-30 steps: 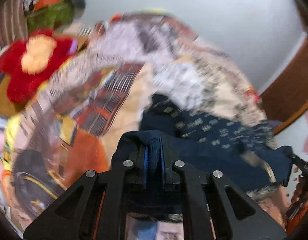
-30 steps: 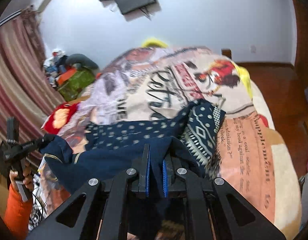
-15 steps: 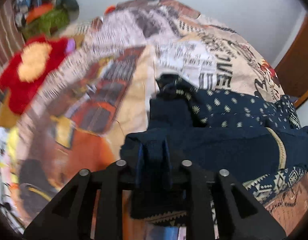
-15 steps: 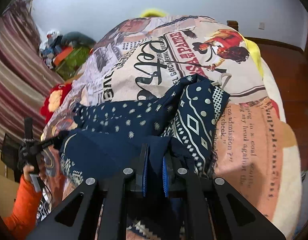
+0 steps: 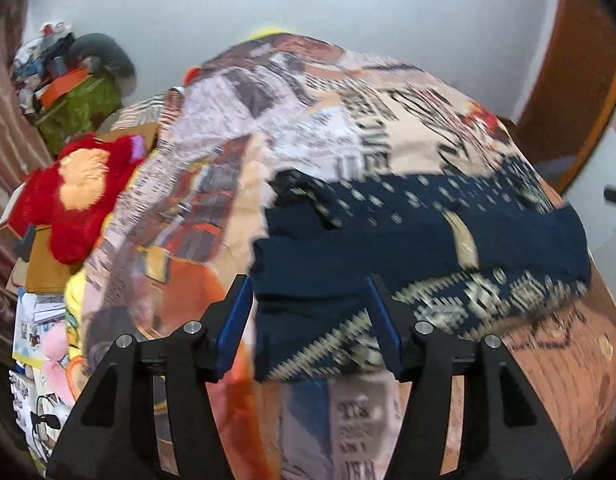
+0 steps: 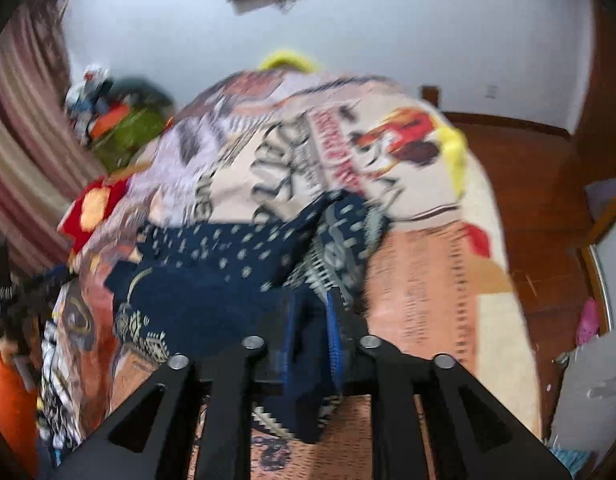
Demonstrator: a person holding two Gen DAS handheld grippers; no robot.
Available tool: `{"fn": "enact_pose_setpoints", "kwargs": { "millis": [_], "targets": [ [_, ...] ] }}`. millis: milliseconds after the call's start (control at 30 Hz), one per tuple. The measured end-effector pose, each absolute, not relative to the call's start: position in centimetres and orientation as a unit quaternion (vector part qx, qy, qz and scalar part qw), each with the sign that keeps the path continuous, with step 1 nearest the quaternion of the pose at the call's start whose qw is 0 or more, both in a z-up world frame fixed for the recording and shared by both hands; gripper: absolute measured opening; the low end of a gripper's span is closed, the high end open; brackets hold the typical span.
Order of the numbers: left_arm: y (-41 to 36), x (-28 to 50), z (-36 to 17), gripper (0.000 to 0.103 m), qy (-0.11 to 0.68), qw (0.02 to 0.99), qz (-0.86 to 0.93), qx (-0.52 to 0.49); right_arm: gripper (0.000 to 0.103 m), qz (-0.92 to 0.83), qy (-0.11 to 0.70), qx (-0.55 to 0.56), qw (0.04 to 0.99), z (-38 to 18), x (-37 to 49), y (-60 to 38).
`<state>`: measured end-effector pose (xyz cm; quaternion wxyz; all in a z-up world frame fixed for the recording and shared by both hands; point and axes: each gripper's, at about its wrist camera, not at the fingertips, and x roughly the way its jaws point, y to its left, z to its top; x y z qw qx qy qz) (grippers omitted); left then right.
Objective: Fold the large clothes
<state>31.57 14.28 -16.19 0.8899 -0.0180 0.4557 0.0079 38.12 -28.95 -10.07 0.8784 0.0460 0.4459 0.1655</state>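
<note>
At about nine o'clock in the left wrist view a red plush toy [image 5: 73, 196] with a peach-coloured centre lies on cardboard boxes [image 5: 45, 268] beside the bed, and above it, near ten o'clock, a green bag [image 5: 81, 108] is heaped with clutter. The printed bedspread [image 5: 235, 152] covers the middle of the view. On it, from centre towards three o'clock, lies the navy patterned garment [image 5: 388, 236], folded over itself into a long band with a cream geometric border along its near edge. The left gripper [image 5: 310, 320] at six o'clock has just been opening; its blue pads stand wide apart, with the garment's near left corner lying loose between them, released. In the right wrist view the same garment [image 6: 211, 276] spreads from nine o'clock to centre on the bedspread [image 6: 428, 280], and wooden floor [image 6: 548, 208] shows at three o'clock. The right gripper [image 6: 312, 320] at six o'clock has also just been opening; a fold of navy cloth hangs between its narrowly parted pads, and through the blur I cannot tell whether they press it.
</note>
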Motion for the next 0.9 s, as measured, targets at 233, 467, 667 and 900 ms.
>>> {"fn": "enact_pose_setpoints", "kwargs": {
  "millis": [233, 467, 667, 900],
  "targets": [
    [10.3, 31.0, -18.9, 0.058, 0.492, 0.87, -0.028, -0.013, 0.076, 0.17, 0.415, -0.003, 0.894, -9.6, 34.2, -29.2],
    [8.2, 32.2, -21.0, 0.06, 0.513, 0.857, -0.038, -0.031, 0.08, 0.201, 0.443, -0.084, 0.869, -14.4, 32.0, -25.8],
    [7.7, 34.6, -21.6, 0.066, 0.513, 0.858, -0.035, -0.019, 0.08, 0.2, 0.48, -0.149, 0.841, -18.2, 33.4, -23.0],
    [7.3, 39.6, -20.7, 0.067, 0.496, 0.868, -0.024, 0.002, 0.081, 0.22, 0.466, -0.168, 0.841, -17.9, 36.7, -20.3]
  ]
}}
